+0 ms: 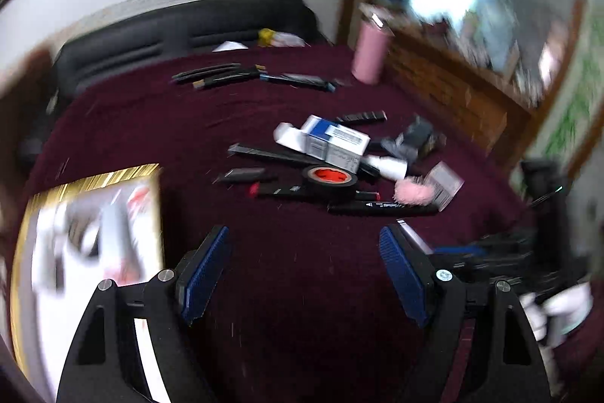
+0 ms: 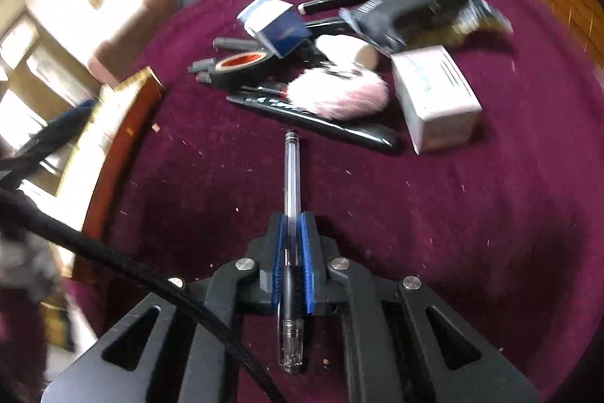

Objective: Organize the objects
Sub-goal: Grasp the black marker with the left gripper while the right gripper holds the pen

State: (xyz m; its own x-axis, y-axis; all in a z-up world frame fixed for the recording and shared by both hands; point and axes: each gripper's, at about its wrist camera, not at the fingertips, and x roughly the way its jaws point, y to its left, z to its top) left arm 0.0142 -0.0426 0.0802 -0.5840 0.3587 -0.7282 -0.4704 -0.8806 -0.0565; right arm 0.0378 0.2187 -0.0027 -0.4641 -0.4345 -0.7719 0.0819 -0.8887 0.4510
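My right gripper (image 2: 291,218) is shut on a clear pen (image 2: 291,176) that runs lengthwise between its blue pads, its tip pointing out toward the pile. The pen hangs over the maroon cloth (image 2: 453,214). Ahead lies a heap: a pink puff (image 2: 339,93), a roll of black tape (image 2: 245,63), a long black case (image 2: 321,123), a white box (image 2: 438,93) and a blue-and-white box (image 2: 275,21). My left gripper (image 1: 304,240) stands open above bare cloth (image 1: 302,289), short of the same pile: the tape (image 1: 329,176), the blue-and-white box (image 1: 332,142), a black marker (image 1: 381,206).
A gold-framed box (image 1: 90,237) lies at the left, also seen as the gold-edged box (image 2: 113,123) in the right wrist view. A pink tumbler (image 1: 370,51) stands at the far side beside a row of dark pens (image 1: 226,74). A black sofa (image 1: 170,29) and wooden furniture (image 1: 453,93) border the table.
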